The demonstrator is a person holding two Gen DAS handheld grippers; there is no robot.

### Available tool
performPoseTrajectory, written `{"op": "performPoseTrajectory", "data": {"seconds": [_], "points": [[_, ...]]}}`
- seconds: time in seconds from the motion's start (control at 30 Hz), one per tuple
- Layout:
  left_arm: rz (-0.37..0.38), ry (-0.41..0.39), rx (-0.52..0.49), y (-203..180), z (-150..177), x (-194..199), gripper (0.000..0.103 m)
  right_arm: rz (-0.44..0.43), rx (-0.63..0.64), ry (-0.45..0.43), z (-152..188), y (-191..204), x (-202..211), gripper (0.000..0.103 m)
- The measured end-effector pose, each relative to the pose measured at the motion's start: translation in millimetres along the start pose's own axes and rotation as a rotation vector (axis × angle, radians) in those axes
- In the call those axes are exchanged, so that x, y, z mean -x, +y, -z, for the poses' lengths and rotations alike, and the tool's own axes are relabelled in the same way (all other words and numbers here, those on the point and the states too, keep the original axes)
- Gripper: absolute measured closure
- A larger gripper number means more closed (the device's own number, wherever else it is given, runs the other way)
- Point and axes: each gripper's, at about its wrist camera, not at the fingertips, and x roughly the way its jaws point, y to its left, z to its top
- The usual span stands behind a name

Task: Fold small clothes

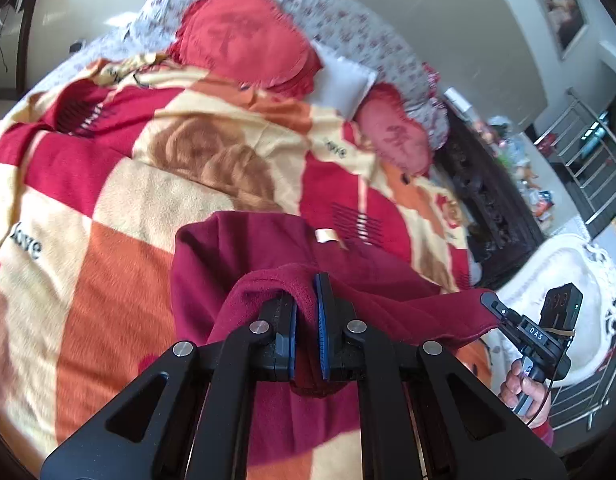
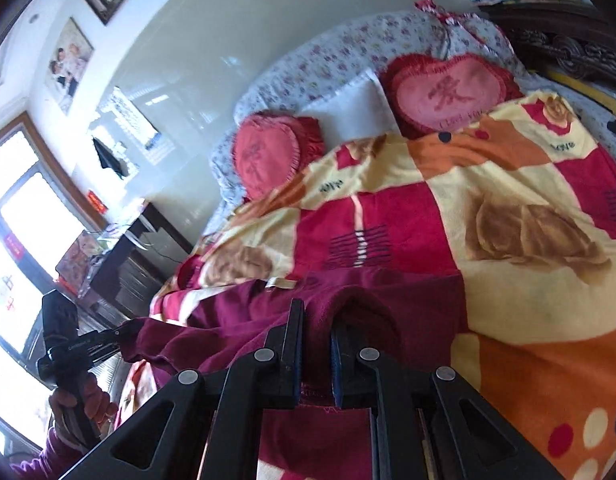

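The left gripper (image 1: 306,300) is clamping a bunched edge of the dark maroon fleece garment (image 1: 244,264), cloth spilling over and between its blue-lined fingers. The right gripper (image 2: 316,328) is pinching another part of the same near edge, both pairs of jaws nearly closed on fabric. Holding two spread points is probably keeping that edge taut between them so it can be carried over as a fold, while the rest of the garment is trailing ahead of and below the grippers onto the red, orange and cream patterned blanket (image 1: 120,216). A small cream label (image 2: 282,283) is showing just beyond the right gripper. The garment's lower part is disappearing beneath the gripper bodies, so its full shape and type cannot be told. Heart-shaped red cushions (image 2: 447,96) lying far ahead are blurred.
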Motion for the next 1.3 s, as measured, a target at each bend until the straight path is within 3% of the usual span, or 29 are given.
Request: {"op": "performPoseTrajectory", "data": {"seconds": [0.13,0.2,0.3,0.37,0.43,0.53,0.63,0.77,0.93,1.13,1.3], "points": [[-0.001,0.057,0.036,18.4,-10.7,-31.1,0.095,0.028,-0.079,0.063,-9.5,-28.1,-44.4,0.093],[0.015,0.08,0.065,26.4,-15.6,-36.4,0.088,0.028,-0.117,0.078,-15.5,-41.0,-57.9,0.089],[0.032,0.095,0.088,34.2,-25.4,-36.0,0.066,-0.001,-0.142,0.09,-25.8,-51.6,-61.3,0.075],[0.011,0.049,0.09,35.7,-31.1,-23.8,0.033,0.008,-0.155,0.05,-31.9,-54.2,-49.6,0.06],[0.009,-0.017,0.098,36.5,-34.7,-7.5,0.024,-0.005,-0.195,-0.008,-34.3,-60.1,-30.4,0.058],[0.011,-0.02,0.054,29.1,-36.8,-3.0,0.024,-0.056,-0.17,-0.013,-29.7,-51.3,-17.3,0.058],[-0.042,-0.027,-0.01,16.6,-32.9,-12.4,0.024,-0.011,-0.032,0.019,-22.0,-23.4,-27.7,0.058],[-0.085,0.028,-0.024,9.6,-27.2,-48.1,0.024,0.032,0.085,0.061,-14.4,2.6,-63.5,0.058],[-0.202,0.063,0.02,23.1,-32.5,-90.5,0.024,0.114,0.079,0.059,-24.7,-7.2,-107.9,0.058],[-0.318,0.073,-0.024,22.4,-37.1,-116.2,0.024,0.228,0.042,0.175,-25.8,-39.1,-161.7,0.058],[-0.325,0.059,-0.012,23.6,-37.4,-113.2,0.024,0.237,0.046,0.175,-29.6,-42.6,-163.2,0.059]]}}
